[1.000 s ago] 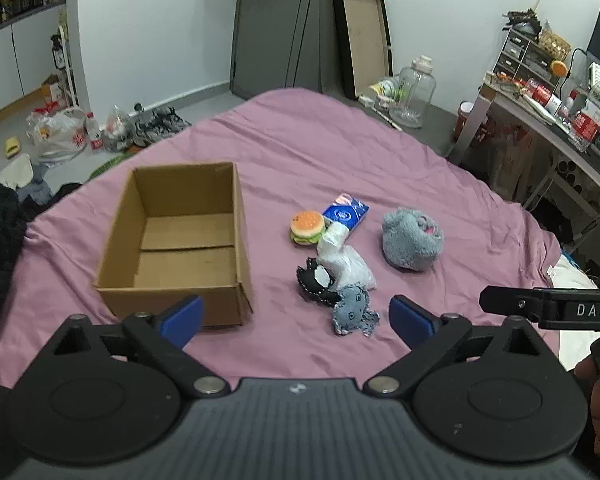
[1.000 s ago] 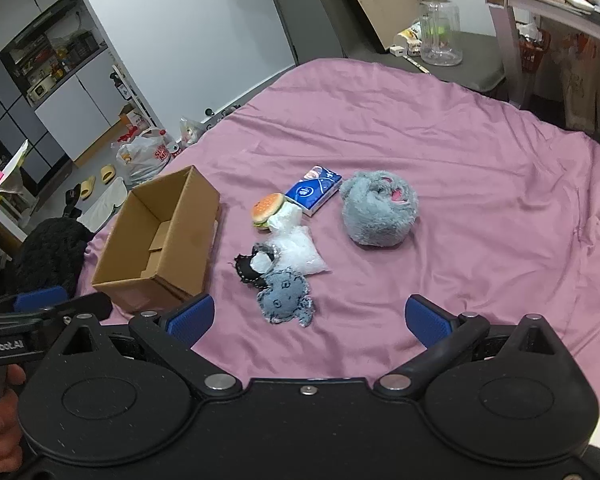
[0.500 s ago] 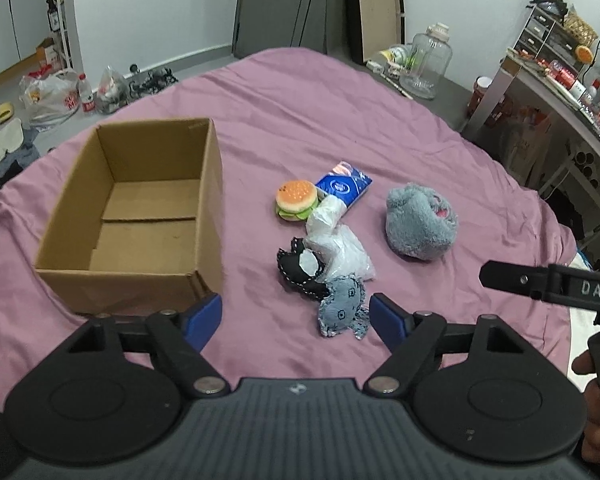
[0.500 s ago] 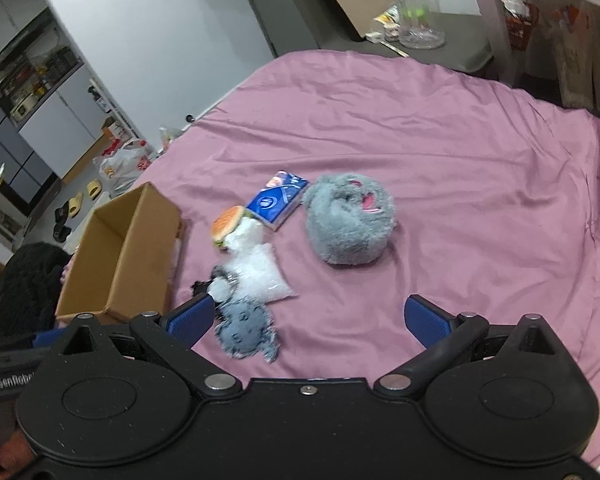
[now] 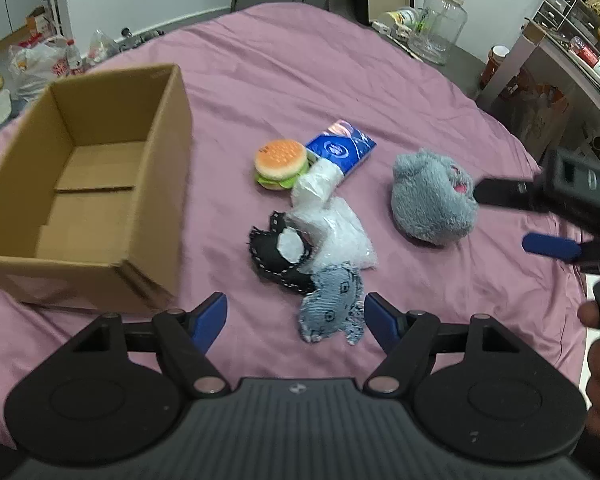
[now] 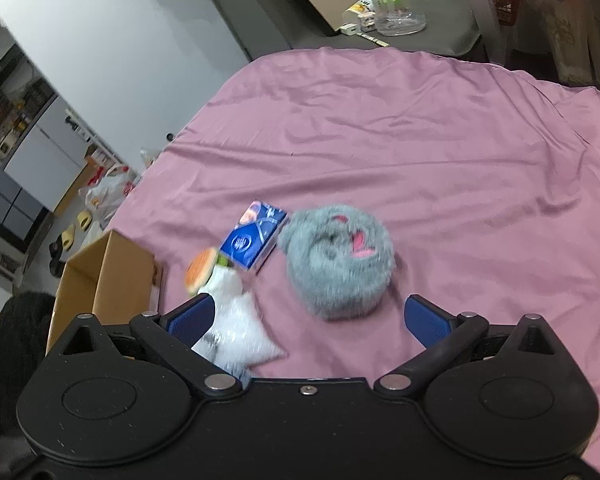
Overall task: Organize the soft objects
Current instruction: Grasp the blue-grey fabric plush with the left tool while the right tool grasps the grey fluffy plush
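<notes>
1. Nearest to us in the left wrist view, our left tool has its blue pads spread wide and holds nothing; it hovers over the pink bedsheet.
2. Just beyond its pads, at 12 o'clock, lies a small denim plush, touching a black stitched plush at its 11 o'clock.
3. A clear plastic bag overlaps both, and a white wrapped bundle rests at the bag's far end.
4. Further on, a burger toy sits just beside a blue tissue pack, which lies at its 2 o'clock.
5. An open cardboard box stands at 10 o'clock from the left tool, well apart from the toys, with nothing visible inside.
6. In the right wrist view, our right tool is also spread, pinching nothing, with the grey furry plush at 12 o'clock just past its blue pads, resting on the bed. The view is blurred.
7. From the left camera, that right tool reaches in from 3 o'clock, its tip beside the grey plush; we cannot tell whether it touches.
8. Farthest off, a clear jar stands on the floor beyond the bed.
</notes>
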Tool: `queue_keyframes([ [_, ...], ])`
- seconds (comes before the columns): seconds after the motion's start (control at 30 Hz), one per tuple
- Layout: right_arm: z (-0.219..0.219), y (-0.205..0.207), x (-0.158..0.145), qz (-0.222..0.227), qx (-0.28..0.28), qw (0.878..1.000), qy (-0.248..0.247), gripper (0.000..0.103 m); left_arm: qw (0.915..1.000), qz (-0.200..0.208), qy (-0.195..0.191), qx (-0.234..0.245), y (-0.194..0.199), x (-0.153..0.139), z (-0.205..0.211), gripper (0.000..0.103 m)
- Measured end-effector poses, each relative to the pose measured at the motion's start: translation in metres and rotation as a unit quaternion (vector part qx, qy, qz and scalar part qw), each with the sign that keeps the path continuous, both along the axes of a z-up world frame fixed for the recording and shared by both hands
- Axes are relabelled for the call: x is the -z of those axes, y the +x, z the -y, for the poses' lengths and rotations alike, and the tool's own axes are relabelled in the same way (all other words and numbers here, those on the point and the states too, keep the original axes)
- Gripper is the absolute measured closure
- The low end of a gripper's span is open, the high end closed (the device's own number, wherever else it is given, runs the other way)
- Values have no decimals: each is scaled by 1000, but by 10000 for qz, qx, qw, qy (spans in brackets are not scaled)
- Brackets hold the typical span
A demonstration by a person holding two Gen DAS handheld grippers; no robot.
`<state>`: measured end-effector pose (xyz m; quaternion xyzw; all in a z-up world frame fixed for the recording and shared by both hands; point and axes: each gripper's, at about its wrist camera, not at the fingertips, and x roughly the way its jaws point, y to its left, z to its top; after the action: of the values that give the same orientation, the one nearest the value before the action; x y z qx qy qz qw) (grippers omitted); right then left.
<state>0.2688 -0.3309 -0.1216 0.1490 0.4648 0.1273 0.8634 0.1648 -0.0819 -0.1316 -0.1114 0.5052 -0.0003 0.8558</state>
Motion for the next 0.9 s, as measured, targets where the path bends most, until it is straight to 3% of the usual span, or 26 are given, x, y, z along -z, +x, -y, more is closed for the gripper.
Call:
queue_keyframes([
  [0.27, -3, 17, 30, -70, -33, 10000, 56, 1, 9996, -252, -65, 96, 18, 31, 14, 34],
  [0.63, -5, 34, 54, -3, -5, 9997, -257, 1, 9985, -503, -197, 58, 37, 62, 19, 42],
  [0.77, -7, 40, 58, 59, 15, 9994, -333, 1, 9986, -472, -212, 71, 39, 65, 21, 53],
  [0.9, -6, 42, 61, 78, 50, 9991, -418, 2, 9984, -437, -363, 71, 39, 63, 19, 79],
])
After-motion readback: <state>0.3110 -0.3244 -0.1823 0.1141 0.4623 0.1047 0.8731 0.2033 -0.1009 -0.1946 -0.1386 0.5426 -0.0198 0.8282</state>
